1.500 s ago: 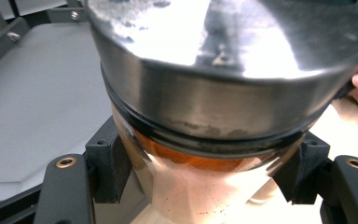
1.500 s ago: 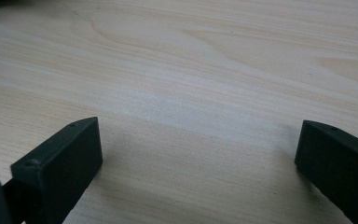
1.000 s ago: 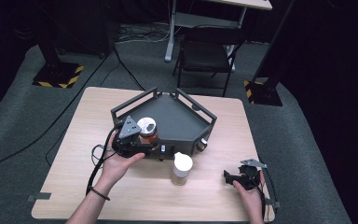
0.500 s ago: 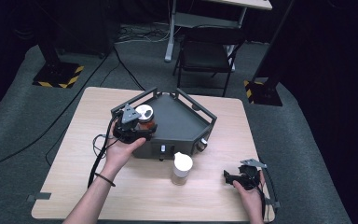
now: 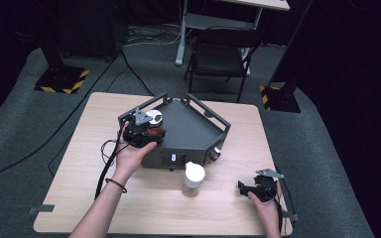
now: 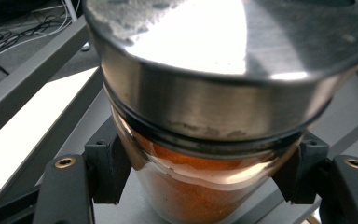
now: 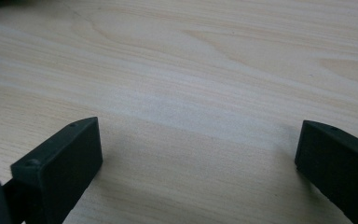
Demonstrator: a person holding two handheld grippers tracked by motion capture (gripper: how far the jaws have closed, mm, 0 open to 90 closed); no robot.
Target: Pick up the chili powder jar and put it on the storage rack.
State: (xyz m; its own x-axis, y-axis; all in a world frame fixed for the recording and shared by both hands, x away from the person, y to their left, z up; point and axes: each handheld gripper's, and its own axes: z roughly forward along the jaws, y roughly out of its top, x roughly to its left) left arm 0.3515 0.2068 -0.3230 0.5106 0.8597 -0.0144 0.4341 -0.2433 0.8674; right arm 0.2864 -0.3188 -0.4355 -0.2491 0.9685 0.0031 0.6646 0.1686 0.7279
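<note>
A glass jar of orange powder [image 6: 196,186] with a steel lid [image 5: 153,118] sits between the jaws of my left gripper [image 5: 150,130], which is shut on it over the left part of the dark grey tray [image 5: 193,129]. In the left gripper view the jar [image 6: 200,116] is very close and both pads [image 6: 105,168] press its glass sides. A second jar with a white lid [image 5: 194,178] stands on the table just in front of the tray. My right gripper [image 5: 245,188] rests low near the table's front right, open, with bare wood [image 7: 200,140] between its jaws.
The tray has raised rails [image 5: 213,116] and knobs [image 5: 216,151] on its front face. A black chair [image 5: 218,59] stands beyond the wooden table [image 5: 79,163]. Striped stand bases [image 5: 59,79] sit on the floor at left and right. Cables trail from both grippers.
My left gripper has carried the orange jar farther back and up over the tray's left side. The right gripper and the white-lidded jar have stayed put.
</note>
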